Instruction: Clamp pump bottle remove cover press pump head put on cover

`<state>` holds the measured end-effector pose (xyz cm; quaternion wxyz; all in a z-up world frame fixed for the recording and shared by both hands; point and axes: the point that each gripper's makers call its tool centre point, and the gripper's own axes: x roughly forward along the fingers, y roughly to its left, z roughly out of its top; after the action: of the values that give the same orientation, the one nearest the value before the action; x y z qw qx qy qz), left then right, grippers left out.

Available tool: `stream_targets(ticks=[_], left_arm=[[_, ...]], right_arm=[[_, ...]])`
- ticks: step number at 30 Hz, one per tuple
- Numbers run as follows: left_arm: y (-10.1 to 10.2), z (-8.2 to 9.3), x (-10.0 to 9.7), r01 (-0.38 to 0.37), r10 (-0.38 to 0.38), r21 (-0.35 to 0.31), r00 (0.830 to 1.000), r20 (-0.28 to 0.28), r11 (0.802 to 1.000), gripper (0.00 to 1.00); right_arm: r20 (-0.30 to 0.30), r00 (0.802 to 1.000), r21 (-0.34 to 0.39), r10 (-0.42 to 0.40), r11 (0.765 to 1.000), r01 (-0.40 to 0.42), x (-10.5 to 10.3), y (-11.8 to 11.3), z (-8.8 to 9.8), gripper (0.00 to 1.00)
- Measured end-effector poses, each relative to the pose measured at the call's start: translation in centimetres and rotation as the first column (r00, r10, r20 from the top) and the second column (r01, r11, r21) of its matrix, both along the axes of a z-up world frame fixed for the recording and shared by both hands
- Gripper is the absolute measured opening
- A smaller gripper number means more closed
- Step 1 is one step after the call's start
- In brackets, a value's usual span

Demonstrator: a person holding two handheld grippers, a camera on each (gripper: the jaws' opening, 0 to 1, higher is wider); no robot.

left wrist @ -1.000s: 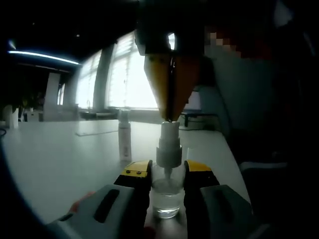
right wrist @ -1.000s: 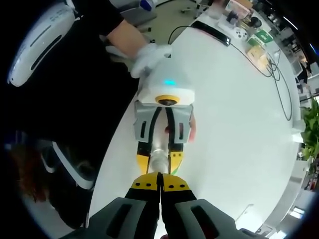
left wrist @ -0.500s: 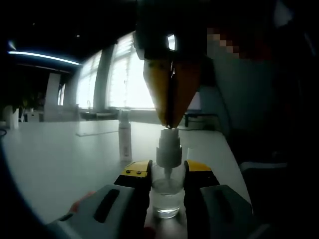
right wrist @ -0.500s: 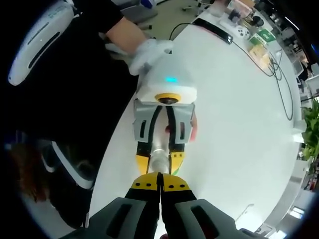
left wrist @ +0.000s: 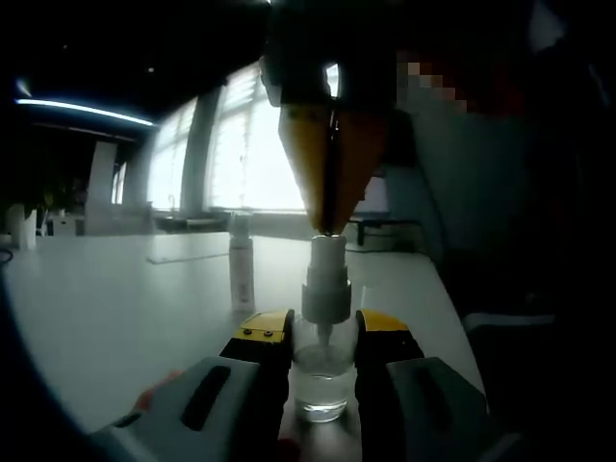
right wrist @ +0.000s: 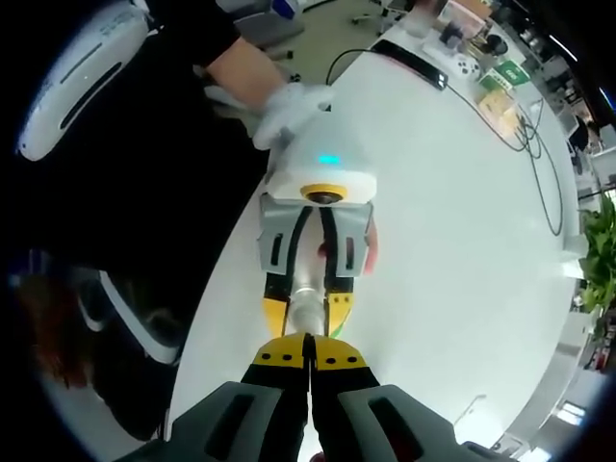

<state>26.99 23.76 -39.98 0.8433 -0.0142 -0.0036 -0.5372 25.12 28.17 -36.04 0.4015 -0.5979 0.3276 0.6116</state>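
Bottle: a small clear plastic pump bottle (left wrist: 320,380) stands upright on the pale worktop (left wrist: 115,308), long axis vertical, its white pump head (left wrist: 326,279) pointing straight up; it sits near the worktop's edge.
Contents: the bottle holds a clear liquid; the dip tube runs down from the pump collar into it.
Left tongs: the grey left tongs with yellow tips (left wrist: 322,332) pinch the bottle from both sides just below the pump collar, one yellow tip on each side of the neck.
Right tongs: the right tongs (left wrist: 327,229) come down from above in the left gripper view, their two yellow tips pressed together, and touch the top of the pump head; in the right gripper view the same tongs (right wrist: 308,351) point down along the bottle's axis, tips meeting over the pump.
Cover: a tall translucent cover (left wrist: 241,269) stands upright on the worktop, left of and behind the bottle in the left gripper view, apart from it.
Hand: a white-gloved hand (right wrist: 284,111) grips the rear of the left tongs, seen from above in the right gripper view.
Background: bright windows (left wrist: 245,144) beyond the worktop; a black cable (right wrist: 539,164) and small items lie at the far end.
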Motion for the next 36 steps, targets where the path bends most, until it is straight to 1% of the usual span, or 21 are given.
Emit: stream_targets(ticks=[22,36], left_arm=[[-0.14,0.01,-0.12,-0.001,0.001,-0.001,1.0,-0.003,1.0,0.16],[-0.1,-0.01,-0.09,-0.001,0.001,-0.001,1.0,-0.001,1.0,0.16]], right_arm=[[-0.005,1.0,0.006,-0.004,1.0,0.004,0.04,-0.09,0.01,0.0],[-0.005,1.0,-0.013,0.009,1.0,-0.009,0.01,-0.08,-0.05,0.0]])
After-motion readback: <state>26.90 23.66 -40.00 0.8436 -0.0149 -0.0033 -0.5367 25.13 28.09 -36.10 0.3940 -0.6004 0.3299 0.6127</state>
